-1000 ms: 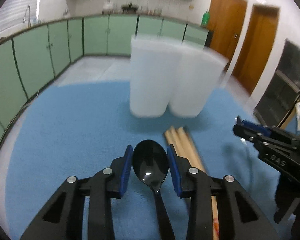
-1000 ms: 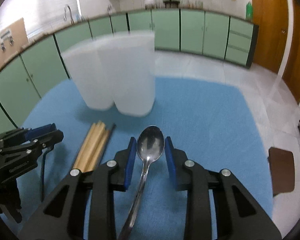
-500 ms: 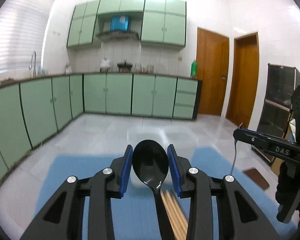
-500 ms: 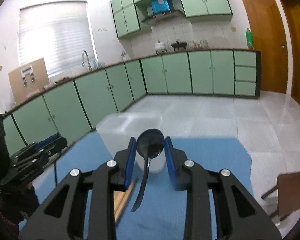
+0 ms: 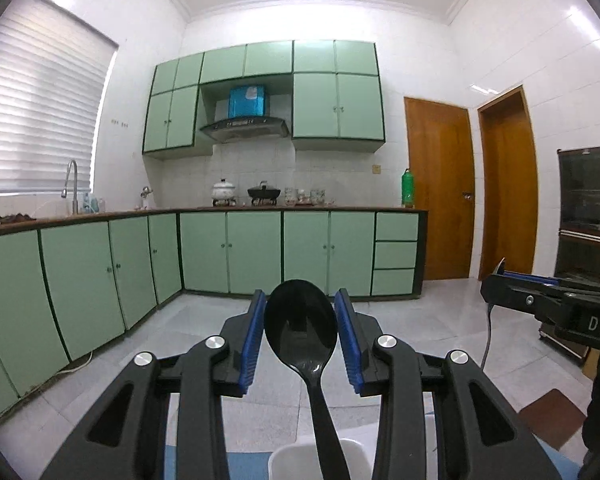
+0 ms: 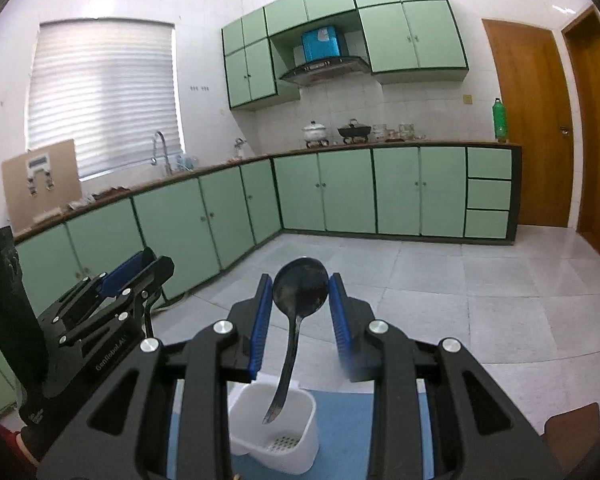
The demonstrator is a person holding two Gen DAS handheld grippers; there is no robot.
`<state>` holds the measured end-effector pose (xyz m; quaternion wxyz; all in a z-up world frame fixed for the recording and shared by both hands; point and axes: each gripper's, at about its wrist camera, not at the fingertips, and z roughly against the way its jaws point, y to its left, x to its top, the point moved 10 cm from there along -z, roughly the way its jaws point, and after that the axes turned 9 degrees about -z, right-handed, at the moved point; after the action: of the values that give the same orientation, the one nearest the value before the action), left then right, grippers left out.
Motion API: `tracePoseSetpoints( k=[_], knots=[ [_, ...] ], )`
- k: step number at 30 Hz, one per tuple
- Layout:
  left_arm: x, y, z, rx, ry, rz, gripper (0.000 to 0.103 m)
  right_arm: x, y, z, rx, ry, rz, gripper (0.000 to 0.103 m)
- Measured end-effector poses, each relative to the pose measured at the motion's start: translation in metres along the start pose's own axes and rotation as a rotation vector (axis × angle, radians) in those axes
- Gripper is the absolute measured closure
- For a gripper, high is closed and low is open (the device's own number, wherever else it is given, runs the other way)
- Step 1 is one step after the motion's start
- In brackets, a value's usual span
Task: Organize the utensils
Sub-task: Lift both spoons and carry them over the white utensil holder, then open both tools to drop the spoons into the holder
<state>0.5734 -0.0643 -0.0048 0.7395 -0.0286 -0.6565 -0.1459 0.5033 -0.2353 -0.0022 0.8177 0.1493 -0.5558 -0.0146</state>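
My left gripper [image 5: 300, 336] is shut on a black plastic spoon [image 5: 300, 328], bowl up, handle pointing down toward a white utensil holder [image 5: 320, 460] at the bottom edge. My right gripper [image 6: 300, 316] is shut on a metal spoon [image 6: 299, 292]. Its handle hangs down with the tip just over the open top of a white holder [image 6: 276, 432] with a perforated bottom. Both grippers are raised and level, facing the kitchen. Each gripper shows in the other's view: the right one [image 5: 548, 308] and the left one [image 6: 112, 292].
The holder stands on a blue mat [image 6: 340, 416] on the table. Beyond are a tiled floor, green cabinets [image 5: 252, 252] and wooden doors [image 5: 440, 192]. A brown stool [image 6: 572, 436] stands low at the right.
Both grippers have lifted and tilted up from looking down at the table to level over the holders. The chopsticks on the mat have dropped out of sight. Both spoons stay gripped.
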Motion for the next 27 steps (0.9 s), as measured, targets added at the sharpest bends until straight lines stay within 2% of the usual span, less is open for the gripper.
tracePoseSetpoints(
  k=[6,12,13,15,19,21,24,25,27],
  knots=[
    [-0.041,0.001,-0.015,-0.019,0.052,0.021,0.068,-0.037,-0.007,-0.033,-0.034,0.073,-0.005,0.075],
    [-0.062,-0.003,-0.012,-0.065,0.100,0.032,0.067,-0.067,0.001,-0.047,-0.021,0.151,0.019,0.075],
    [-0.063,-0.004,-0.009,-0.070,0.105,0.030,0.065,-0.069,0.002,-0.046,-0.026,0.152,0.024,0.075],
    [-0.063,-0.003,-0.003,-0.073,0.109,0.031,0.059,-0.070,0.004,-0.040,-0.028,0.144,0.032,0.067],
    [-0.057,0.003,0.019,-0.072,0.130,0.048,0.051,-0.068,0.001,-0.019,-0.045,0.126,0.032,0.057],
    [-0.058,0.004,0.035,-0.062,0.154,0.041,0.045,-0.070,-0.001,-0.004,-0.052,0.123,0.026,0.048],
    [-0.061,0.003,0.068,-0.073,0.190,0.035,0.035,-0.083,-0.004,0.021,-0.066,0.136,0.026,0.034],
    [-0.069,0.002,0.085,-0.059,0.226,0.028,0.031,-0.093,-0.005,0.035,-0.069,0.149,0.019,0.030],
    [-0.086,-0.003,0.110,-0.079,0.276,0.031,0.029,-0.115,-0.005,0.054,-0.065,0.187,0.003,0.022]
  ],
)
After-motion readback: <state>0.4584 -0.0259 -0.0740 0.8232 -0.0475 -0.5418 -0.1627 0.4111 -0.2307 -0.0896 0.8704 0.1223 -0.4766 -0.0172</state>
